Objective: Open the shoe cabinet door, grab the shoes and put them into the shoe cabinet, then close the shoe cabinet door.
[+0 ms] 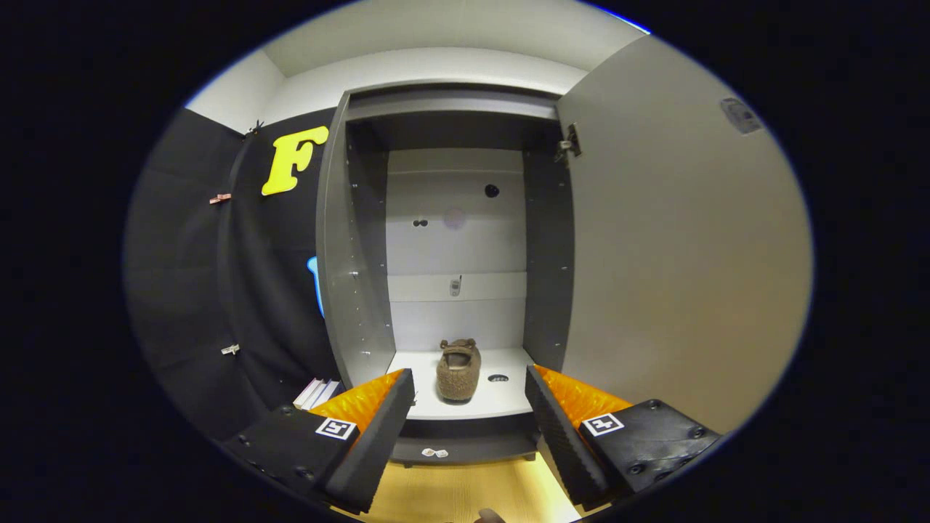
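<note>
Walls: black cloth (189, 276) at the left, white wall (436, 69) above
Floor: pale wood planks (450, 494) at the bottom
Ceiling: white, evenly lit (450, 25)

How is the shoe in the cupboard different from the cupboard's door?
The shoe is brown and fuzzy-looking; the cabinet door is smooth, flat and light grey. The shoe looks small and sits low on the cabinet's bottom shelf; the door stands tall, swung open beside the opening. The shoe lies beyond the open gripper, seen between its fingers; the door stands off to one side of them. Neither is touched by the fingers.
</note>
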### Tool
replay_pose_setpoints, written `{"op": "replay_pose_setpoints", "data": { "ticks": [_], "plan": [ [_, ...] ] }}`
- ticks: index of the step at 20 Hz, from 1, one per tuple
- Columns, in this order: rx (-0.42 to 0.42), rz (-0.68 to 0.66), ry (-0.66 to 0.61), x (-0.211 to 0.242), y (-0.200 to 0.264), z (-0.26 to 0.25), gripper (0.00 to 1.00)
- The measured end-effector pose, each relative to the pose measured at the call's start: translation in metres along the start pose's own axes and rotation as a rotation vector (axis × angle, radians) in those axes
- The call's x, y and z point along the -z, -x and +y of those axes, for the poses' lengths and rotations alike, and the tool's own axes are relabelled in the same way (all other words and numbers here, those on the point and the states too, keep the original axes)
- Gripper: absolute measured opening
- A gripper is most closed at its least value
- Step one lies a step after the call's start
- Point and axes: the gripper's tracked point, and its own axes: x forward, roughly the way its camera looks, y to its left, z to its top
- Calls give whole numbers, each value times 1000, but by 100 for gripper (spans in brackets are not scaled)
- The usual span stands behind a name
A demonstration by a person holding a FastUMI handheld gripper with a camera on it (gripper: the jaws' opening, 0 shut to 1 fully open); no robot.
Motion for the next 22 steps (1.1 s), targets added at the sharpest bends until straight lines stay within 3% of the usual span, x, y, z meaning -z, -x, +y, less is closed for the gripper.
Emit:
{"op": "replay_pose_setpoints", "data": {
  "ticks": [11, 22],
  "plan": [
    [96, 4, -44, -1, 109, -73, 97],
    [-78, -26, -35, -20, 179, -148, 97]
  ]
}}
